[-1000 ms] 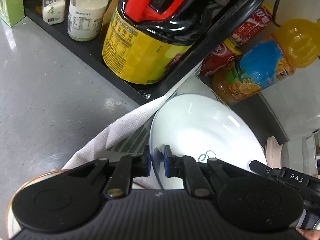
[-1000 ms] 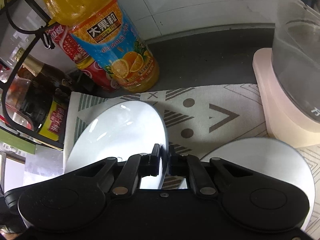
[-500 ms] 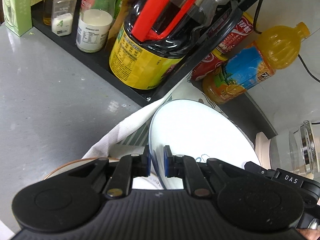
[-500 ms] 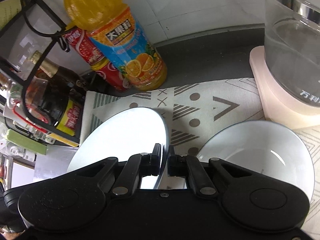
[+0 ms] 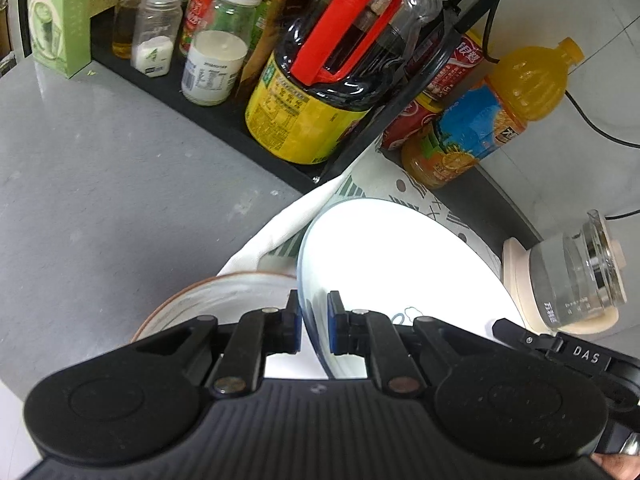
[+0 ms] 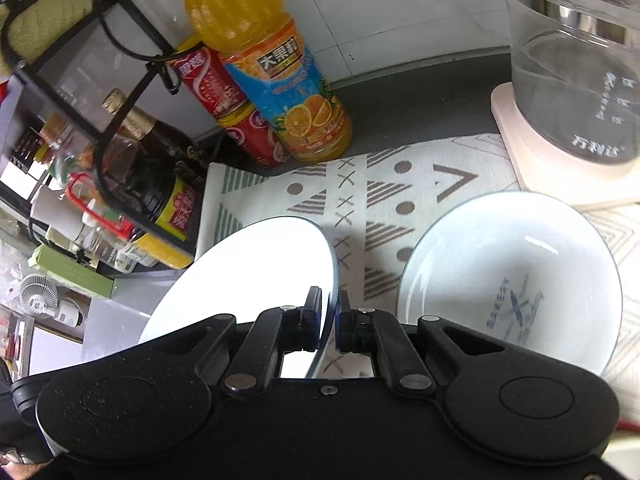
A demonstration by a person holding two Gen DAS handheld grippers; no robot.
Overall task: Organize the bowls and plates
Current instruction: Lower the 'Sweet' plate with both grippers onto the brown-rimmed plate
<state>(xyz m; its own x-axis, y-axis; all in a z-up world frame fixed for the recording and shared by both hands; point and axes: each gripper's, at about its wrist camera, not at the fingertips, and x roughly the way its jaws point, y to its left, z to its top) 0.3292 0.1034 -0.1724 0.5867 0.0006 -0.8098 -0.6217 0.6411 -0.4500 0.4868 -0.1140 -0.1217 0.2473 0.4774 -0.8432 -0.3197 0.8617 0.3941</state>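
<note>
Bowl point(image 5: 400, 268) rim clamped by left gripper point(image 5: 313, 326) and right gripper point(image 6: 329, 322); second bowl point(image 6: 516, 276) on cloth point(image 6: 384, 184), near kettle point(image 6: 576, 76).

Hidden, cropped and unreadable regions in the two wrist views.

At lower centre of the left wrist view, we see the near rim of the white bowl point(image 5: 400, 264) disappear behind the left gripper point(image 5: 313, 327), whose body also covers most of the brown-rimmed bowl point(image 5: 224, 300) at lower left. At the right edge the glass kettle point(image 5: 576, 276) is cropped; the print on the white-capped jar point(image 5: 218, 56) at upper left is too small to read. In the right wrist view, the right gripper point(image 6: 329, 324) hides the lower part of the white plate point(image 6: 256, 276), and the second bowl point(image 6: 516, 276) at lower right loses its near rim; its blue print is blurred. The kettle there is cut off by the upper right corner.
</note>
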